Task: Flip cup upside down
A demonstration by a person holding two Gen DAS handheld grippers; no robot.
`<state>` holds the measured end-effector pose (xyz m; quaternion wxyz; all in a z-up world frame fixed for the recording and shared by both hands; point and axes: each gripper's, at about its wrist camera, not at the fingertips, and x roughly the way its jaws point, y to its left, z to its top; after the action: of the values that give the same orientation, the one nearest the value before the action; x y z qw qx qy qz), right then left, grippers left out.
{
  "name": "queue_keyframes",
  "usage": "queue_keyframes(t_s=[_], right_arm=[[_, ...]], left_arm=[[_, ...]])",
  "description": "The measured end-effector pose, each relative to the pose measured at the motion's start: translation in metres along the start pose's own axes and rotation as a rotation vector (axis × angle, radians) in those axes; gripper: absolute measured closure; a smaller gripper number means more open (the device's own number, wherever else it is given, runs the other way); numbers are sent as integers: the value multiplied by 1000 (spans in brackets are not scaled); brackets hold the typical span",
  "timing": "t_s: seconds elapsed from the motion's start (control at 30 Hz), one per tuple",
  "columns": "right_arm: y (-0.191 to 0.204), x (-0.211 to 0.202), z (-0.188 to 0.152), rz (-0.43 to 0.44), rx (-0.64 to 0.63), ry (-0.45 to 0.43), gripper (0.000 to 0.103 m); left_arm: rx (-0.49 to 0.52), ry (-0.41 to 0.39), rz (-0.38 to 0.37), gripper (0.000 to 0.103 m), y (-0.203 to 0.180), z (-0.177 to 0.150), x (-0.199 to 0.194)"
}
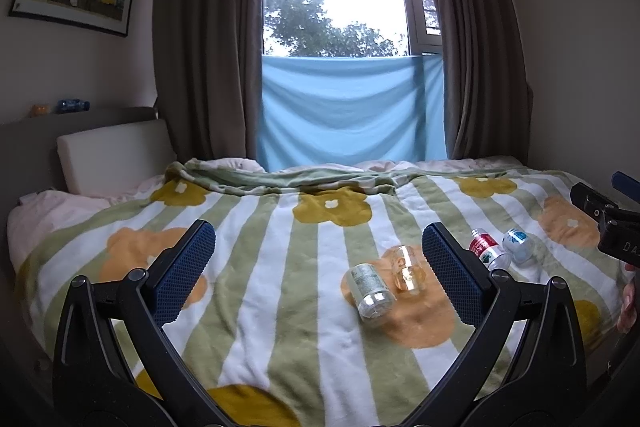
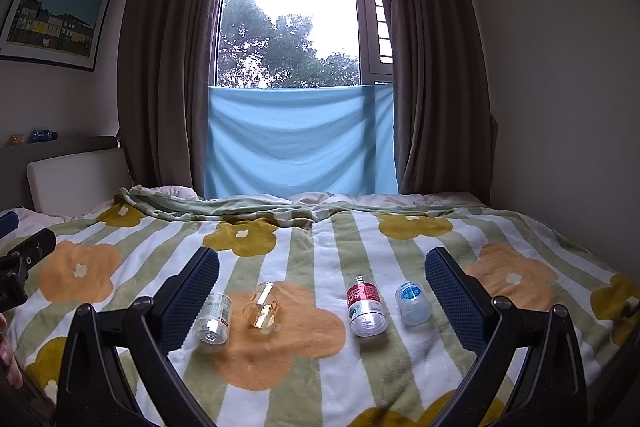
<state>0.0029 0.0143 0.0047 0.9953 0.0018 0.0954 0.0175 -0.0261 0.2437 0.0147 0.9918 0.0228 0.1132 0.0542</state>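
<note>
Your right gripper (image 2: 322, 281) hangs over the blanket (image 2: 312, 379) with its jaws spread wide and nothing between them; your left gripper (image 1: 318, 255) is just as wide and empty. The amber cup (image 2: 264, 305) lies on its side on an orange flower, nearer your right gripper's left finger, between the green-labelled bottle (image 2: 214, 317) and the red-labelled bottle (image 2: 365, 307), with a blue-labelled bottle (image 2: 412, 303) farther right

Bottle (image 2: 212, 321) touching cup (image 2: 264, 307) left; right side clear.
</note>
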Motion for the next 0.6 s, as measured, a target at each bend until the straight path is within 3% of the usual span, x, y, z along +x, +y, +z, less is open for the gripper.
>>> queue_keyframes(t_s=[0.27,0.6], right_arm=[[16,61,10,85,-28,138,0],[54,228,-5,221,-13,478,0]], left_arm=[[-20,53,15,0,16,-8,16],[-49,143,57,0,45,-32,50]])
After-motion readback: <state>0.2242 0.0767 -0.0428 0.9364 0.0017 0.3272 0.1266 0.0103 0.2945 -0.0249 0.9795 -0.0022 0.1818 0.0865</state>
